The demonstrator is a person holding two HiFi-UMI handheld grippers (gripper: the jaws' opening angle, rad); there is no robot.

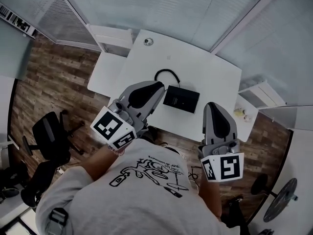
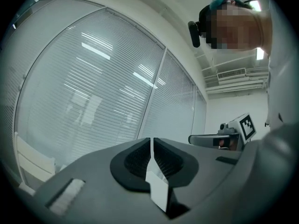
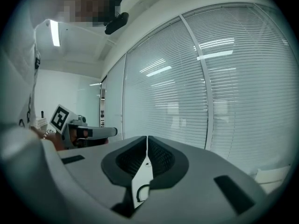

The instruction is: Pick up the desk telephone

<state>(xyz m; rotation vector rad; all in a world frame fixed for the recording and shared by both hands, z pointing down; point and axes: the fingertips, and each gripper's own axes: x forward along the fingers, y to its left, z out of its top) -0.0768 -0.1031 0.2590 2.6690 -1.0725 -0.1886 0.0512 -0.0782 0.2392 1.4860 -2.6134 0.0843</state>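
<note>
So this is pretty clearly the approach stage, and nothing is grabbed yet. The phone is sat flat near the middle of the white desk, with its cord looped off at its 11 o'clock. Both grippers are held out roughly level over the near side of the desk, with the phone lying between them. It's found at about 3 o'clock of the left gripper, close by its tip in the head view, and at about 10 o'clock of the right gripper, a bit further off. Neither is touching it as far as can be made out. Both claws are closed with nothing in them. In the left gripper view the jaws are seen pressed together on a thin line with only the blinds beyond. It's the same story in the right gripper view, where just a sliver of desk is glimpsed through the seam. So for the next move, at least one claw would have to be opened wide first. Then it'd need to be tipped down, lowered over the phone, probably across its narrower side, and closed firmly. The cord should be watched too, since it may get dragged or snagged once the phone is lifted.
</note>
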